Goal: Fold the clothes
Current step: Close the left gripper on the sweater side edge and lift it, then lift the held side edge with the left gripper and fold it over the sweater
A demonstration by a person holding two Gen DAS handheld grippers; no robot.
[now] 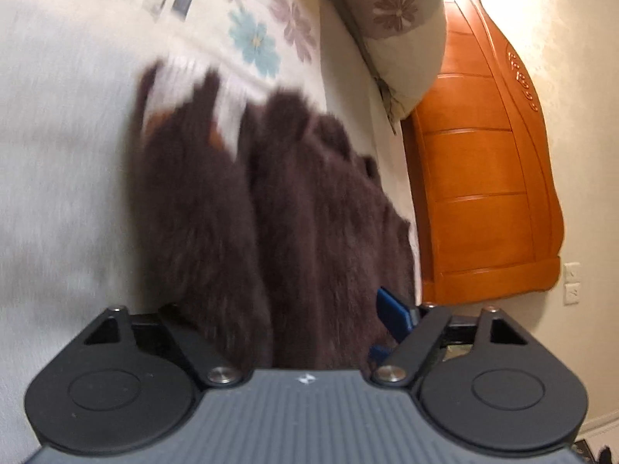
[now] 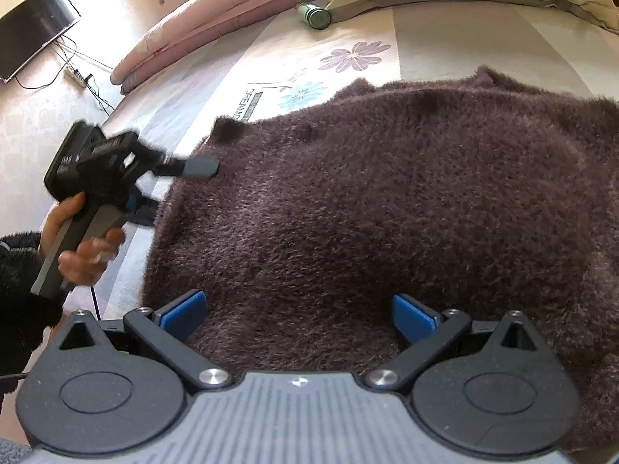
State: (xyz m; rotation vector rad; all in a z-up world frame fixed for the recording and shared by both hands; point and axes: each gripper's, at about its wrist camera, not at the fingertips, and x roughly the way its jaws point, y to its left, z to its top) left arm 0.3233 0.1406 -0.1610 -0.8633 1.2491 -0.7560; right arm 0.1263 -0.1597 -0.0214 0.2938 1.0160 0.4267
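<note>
Two hand-held grippers work over one dark brown fuzzy sweater [image 2: 387,208] spread across a bed [image 2: 216,89] with a pale, flower-printed cover. The left hand-held gripper [image 2: 182,189], gripped by a bare hand [image 2: 83,249] beside a dark fleecy sleeve [image 2: 19,270], sits at the garment's left edge; one grey finger [image 2: 201,165] lies over the pile and the other reaches in lower at the hem, though whether they press the cloth cannot be told, since fur hides the tips in its own blurred view. The right hand-held gripper [image 2: 298,317] hovers over the near edge with its blue pads [image 2: 182,313] spread wide, nothing between them.

The knit looks thick, plush and limp: light to lift, likely to sag and drag on the cover rather than slide, and unlikely to hold a crisp crease. A pinch at the edge or a corner, taking the full thickness of cloth and not just loose fibres, seems the safest hold. Deep pile may slip through a shallow bite.

Beyond lie quilted pink bedding [image 2: 201,11], a patterned pillow [image 1: 402,31], a dark green bottle [image 2: 315,15], an orange wooden headboard [image 1: 483,178] and a wall-mounted television [image 2: 35,27].
</note>
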